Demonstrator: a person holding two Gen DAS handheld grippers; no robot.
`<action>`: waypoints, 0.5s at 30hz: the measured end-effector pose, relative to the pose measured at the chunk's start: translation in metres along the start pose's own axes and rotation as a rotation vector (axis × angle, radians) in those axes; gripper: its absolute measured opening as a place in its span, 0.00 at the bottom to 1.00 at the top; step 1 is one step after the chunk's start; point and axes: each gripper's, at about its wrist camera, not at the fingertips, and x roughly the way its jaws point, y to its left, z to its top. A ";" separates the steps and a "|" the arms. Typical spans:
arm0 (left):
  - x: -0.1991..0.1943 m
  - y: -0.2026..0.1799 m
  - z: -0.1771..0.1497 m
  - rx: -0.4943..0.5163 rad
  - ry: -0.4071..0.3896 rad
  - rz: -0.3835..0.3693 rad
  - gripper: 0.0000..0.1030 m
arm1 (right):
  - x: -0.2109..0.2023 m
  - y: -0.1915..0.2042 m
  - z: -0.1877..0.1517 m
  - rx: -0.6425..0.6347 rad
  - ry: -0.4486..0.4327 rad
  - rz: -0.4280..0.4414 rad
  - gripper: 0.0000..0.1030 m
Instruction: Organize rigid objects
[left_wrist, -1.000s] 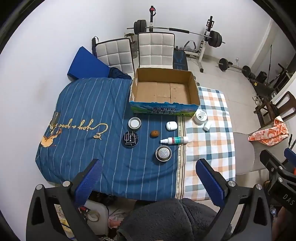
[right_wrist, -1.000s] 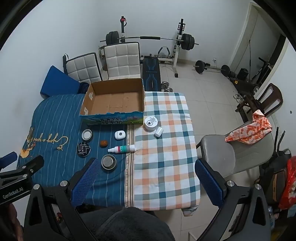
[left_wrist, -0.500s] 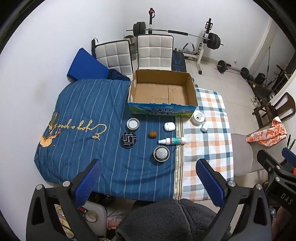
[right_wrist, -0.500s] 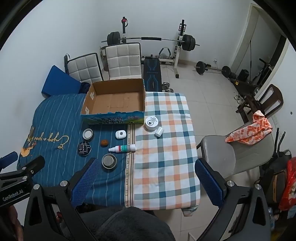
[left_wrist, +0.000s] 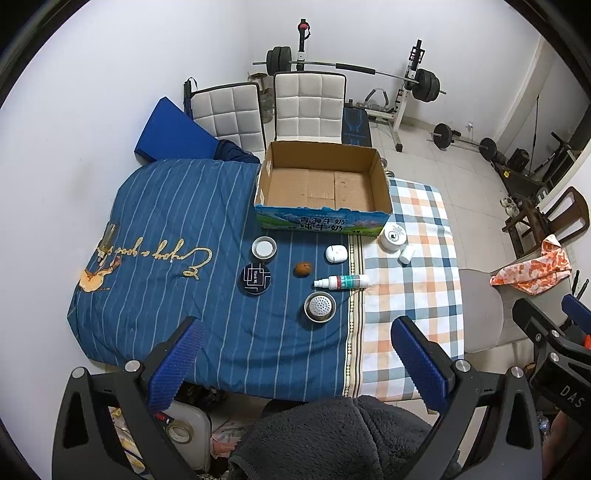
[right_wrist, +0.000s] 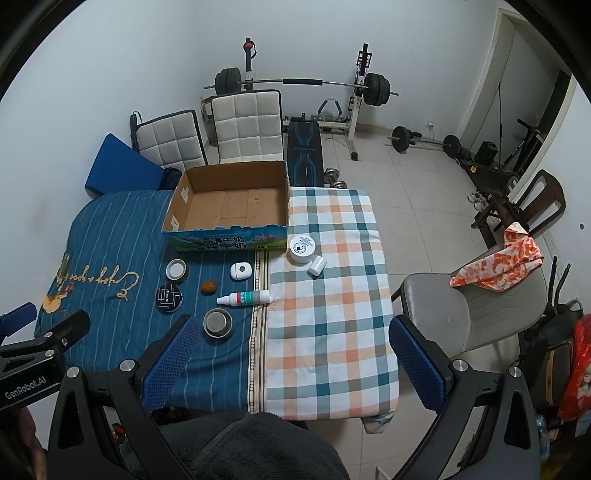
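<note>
An empty cardboard box stands at the table's far side. In front of it lie a white spray bottle, a metal strainer cup, a black round tin, a white-lined lid, a small brown lump, a white case, a white jar and a small white bottle. My left gripper and right gripper both hover open and empty above the table's near edge.
The table wears a blue striped cloth on the left and a checked cloth on the right. Two white chairs stand behind it, a grey chair with an orange cloth to the right. Weights lie on the floor beyond.
Both views have drifted slightly, so the table sits a little higher in frame. Nothing on the table has moved, and both grippers stay open.
</note>
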 end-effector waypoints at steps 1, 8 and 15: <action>0.000 -0.001 0.000 0.000 -0.001 0.001 1.00 | 0.000 0.000 0.000 0.000 -0.001 -0.001 1.00; -0.002 -0.001 0.002 -0.001 -0.003 -0.004 1.00 | 0.000 -0.001 -0.001 0.002 -0.002 0.000 1.00; -0.005 -0.001 0.002 -0.006 -0.016 -0.005 1.00 | -0.002 -0.001 0.001 0.001 0.000 -0.004 1.00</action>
